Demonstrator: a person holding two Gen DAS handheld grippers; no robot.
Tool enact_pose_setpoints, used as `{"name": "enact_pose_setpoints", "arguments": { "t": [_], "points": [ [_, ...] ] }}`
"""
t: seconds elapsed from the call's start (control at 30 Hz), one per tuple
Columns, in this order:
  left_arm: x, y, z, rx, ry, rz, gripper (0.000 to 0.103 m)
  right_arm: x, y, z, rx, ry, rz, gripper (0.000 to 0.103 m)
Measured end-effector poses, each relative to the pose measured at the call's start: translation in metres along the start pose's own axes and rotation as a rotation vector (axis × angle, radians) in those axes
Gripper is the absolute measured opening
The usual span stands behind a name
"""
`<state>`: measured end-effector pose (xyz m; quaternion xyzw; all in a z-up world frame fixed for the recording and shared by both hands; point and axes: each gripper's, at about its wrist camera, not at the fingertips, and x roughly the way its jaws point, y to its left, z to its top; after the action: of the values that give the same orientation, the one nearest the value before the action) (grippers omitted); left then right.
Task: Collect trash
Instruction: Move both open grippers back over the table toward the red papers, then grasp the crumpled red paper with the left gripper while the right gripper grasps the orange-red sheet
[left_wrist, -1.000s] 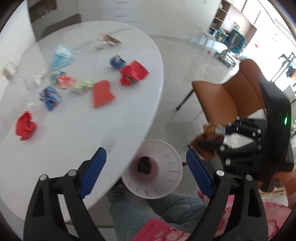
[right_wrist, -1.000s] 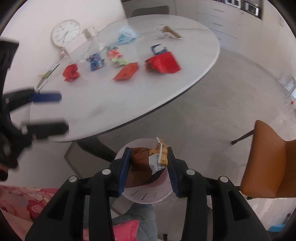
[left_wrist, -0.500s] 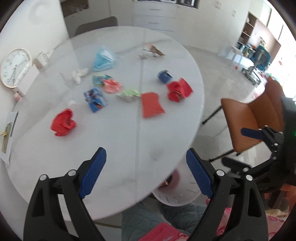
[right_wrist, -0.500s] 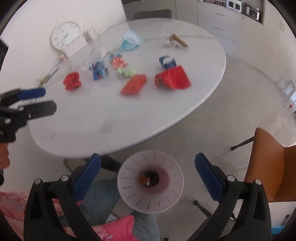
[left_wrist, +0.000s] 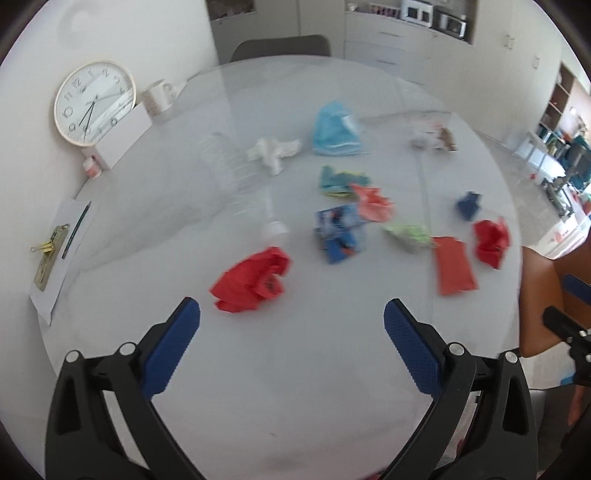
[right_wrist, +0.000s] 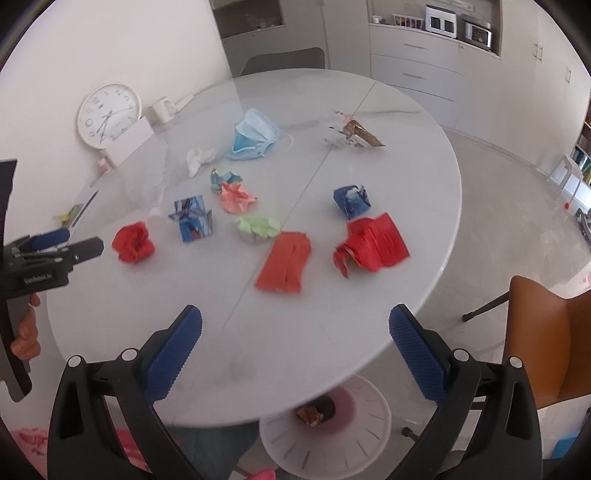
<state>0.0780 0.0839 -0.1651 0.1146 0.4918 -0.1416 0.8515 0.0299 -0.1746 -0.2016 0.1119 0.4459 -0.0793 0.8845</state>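
Several pieces of trash lie on the white round table (right_wrist: 369, 306): a crumpled red wrapper (left_wrist: 253, 280) (right_wrist: 133, 243), a flat red packet (right_wrist: 285, 262) (left_wrist: 453, 265), a larger red wrapper (right_wrist: 373, 245), blue wrappers (right_wrist: 194, 218) (right_wrist: 351, 201), a blue face mask (right_wrist: 255, 134). A white bin (right_wrist: 332, 439) under the table's near edge holds a brown wrapper (right_wrist: 316, 411). My left gripper (left_wrist: 291, 334) is open and empty, just short of the crumpled red wrapper. My right gripper (right_wrist: 295, 338) is open and empty above the table's near edge.
A wall clock (left_wrist: 94, 107), a mug (left_wrist: 159, 98), a clear plastic bottle (left_wrist: 240, 184) and a clipboard with a pencil (left_wrist: 55, 251) lie at the table's left. A brown chair (right_wrist: 550, 332) stands to the right. A grey chair (right_wrist: 282, 61) stands behind the table.
My right gripper opened and the brown wrapper dropped into the bin. Both grippers then swung up from the bin to face the tabletop.
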Motion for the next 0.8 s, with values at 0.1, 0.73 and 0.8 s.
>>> {"name": "enact_pose_setpoints", "arguments": {
  "t": [0.1, 0.73, 0.8],
  "points": [
    [0.020, 0.015, 0.003, -0.010, 0.014, 0.004, 0.096, 0.016, 0.006, 0.006, 0.035, 0.010, -0.009, 0.101],
    [0.119, 0.033, 0.013, 0.102, 0.147, 0.004, 0.052, 0.097, 0.037, 0.028, 0.107, 0.087, -0.101, 0.101],
    [0.124, 0.035, 0.013, 0.108, 0.166, -0.001, 0.041, 0.101, 0.035, 0.028, 0.116, 0.090, -0.121, 0.101]
  ]
}}
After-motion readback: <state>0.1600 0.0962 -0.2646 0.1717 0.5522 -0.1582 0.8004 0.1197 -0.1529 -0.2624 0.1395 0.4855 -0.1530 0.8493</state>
